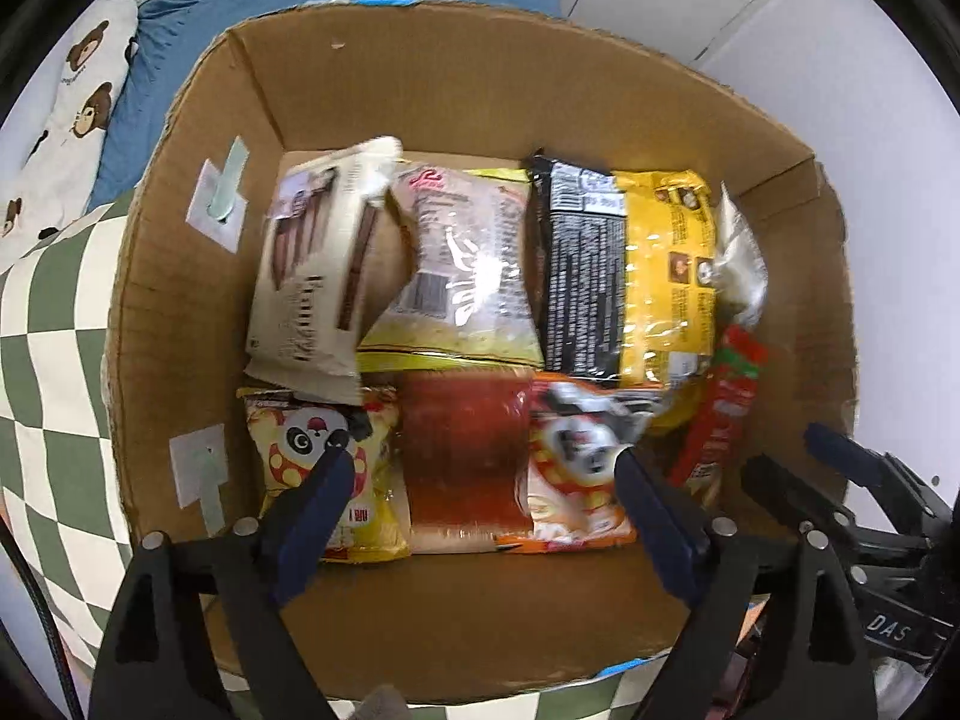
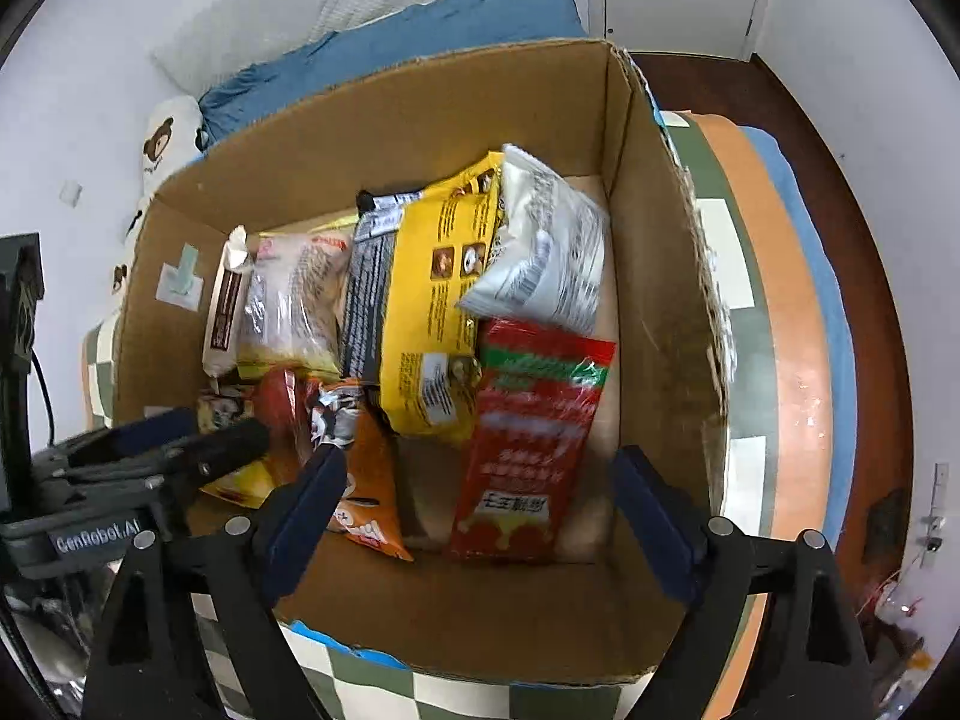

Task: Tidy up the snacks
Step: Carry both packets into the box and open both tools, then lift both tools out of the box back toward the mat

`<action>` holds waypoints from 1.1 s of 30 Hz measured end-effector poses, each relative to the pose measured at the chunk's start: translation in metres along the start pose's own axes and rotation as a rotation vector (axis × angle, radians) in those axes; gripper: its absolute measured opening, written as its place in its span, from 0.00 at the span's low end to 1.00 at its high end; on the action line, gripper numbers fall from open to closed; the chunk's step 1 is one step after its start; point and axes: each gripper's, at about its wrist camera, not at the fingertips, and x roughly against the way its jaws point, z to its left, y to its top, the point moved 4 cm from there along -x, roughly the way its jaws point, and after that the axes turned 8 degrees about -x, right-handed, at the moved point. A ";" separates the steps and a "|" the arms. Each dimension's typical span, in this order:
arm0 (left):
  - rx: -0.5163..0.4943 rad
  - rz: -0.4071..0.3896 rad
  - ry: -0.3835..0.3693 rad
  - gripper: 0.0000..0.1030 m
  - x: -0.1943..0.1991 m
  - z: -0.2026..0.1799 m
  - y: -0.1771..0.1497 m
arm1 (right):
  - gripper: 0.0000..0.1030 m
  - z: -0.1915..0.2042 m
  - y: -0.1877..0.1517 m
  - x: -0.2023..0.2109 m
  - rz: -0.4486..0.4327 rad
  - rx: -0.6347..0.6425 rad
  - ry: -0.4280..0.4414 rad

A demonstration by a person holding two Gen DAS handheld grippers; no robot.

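Sitting on a green and white checked cloth [image 1: 54,372], the big brown cardboard box [image 1: 420,90] is packed with snack bags. At the back lie a cream packet with brown sticks on it [image 1: 312,264], a clear bag of pale bits [image 1: 468,264], a yellow and black bag [image 1: 624,276] and a silver white bag [image 2: 540,240]. In front lie a yellow panda packet [image 1: 312,438], a dark red see-through pack [image 1: 465,456] and an orange panda packet [image 1: 576,456]. A long red packet with white writing [image 2: 528,438] leans by the right wall.

The left gripper [image 1: 480,462] hangs over the front row with its blue fingers [image 1: 312,504] wide apart and nothing between them. The right gripper [image 2: 474,468] is spread wide too, holding nothing, above the red packet.

"GenRobot.AI" is written on the left tool's body. The snack writing is too blurry to read.

Bare box floor shows along the near wall. A blue blanket [image 1: 336,6] and a bear pillow [image 1: 78,96] lie behind the box.
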 end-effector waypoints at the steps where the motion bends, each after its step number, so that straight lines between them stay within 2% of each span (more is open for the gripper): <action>1: 0.004 0.002 0.006 0.86 -0.001 0.001 -0.001 | 0.89 -0.001 -0.002 0.002 0.004 -0.001 -0.005; 8: -0.011 -0.047 0.047 0.86 0.010 -0.001 -0.013 | 0.90 -0.002 -0.010 0.014 -0.024 0.020 -0.029; 22: -0.086 -0.310 0.175 0.86 0.083 -0.013 -0.058 | 0.90 0.000 -0.051 0.071 -0.206 0.063 -0.055; 33: -0.108 -0.472 0.212 0.86 0.147 -0.030 -0.094 | 0.90 0.005 -0.084 0.142 -0.361 0.093 -0.033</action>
